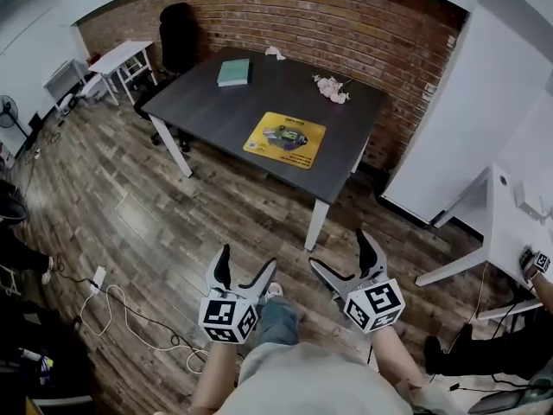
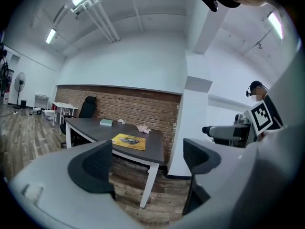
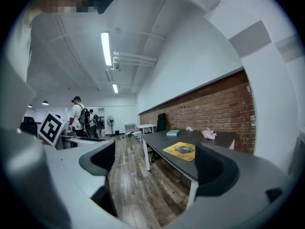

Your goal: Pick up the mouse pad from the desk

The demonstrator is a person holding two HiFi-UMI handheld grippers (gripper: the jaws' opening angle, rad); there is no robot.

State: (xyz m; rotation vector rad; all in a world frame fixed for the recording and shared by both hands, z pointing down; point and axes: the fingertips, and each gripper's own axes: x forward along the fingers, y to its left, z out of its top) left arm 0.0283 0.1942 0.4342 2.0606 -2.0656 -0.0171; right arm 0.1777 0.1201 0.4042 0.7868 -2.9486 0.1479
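Yellow mouse pad (image 1: pixel 285 140) logged: it lies flat on the dark counter (image 1: pixel 207 102), close to the edge facing me. It is clear of the green book (image 1: pixel 234 72) and the pink item (image 1: pixel 332 88) on the far side. That's my entry.

Observer: Tool status?

Me: On the left tool (image 1: pixel 246 258) the jaws are spread wide, with nothing between them but a view of floor and counter. The right tool (image 1: pixel 339 251) is the same, wide apart and empty. I hold both roughly level in front of me over the wooden floor (image 1: pixel 173 214), well apart from the counter.

Observer: Which step do you log?

Me: Approach, in my judgement. Neither tool has touched the pad, so the pick-up proper has not begun.

Observer: What does the next move call for?

Me: My estimate is to close the gap to the counter's near edge first, then bring one tool in low over the pad. The pad looks thin and sits flush, so a jaw probably has to get under one border. Otherwise I would slide the pad until it overhangs the counter edge, then pinch it. The other tool could steady it. The risk I'd flag is a jaw skating across the top without catching.
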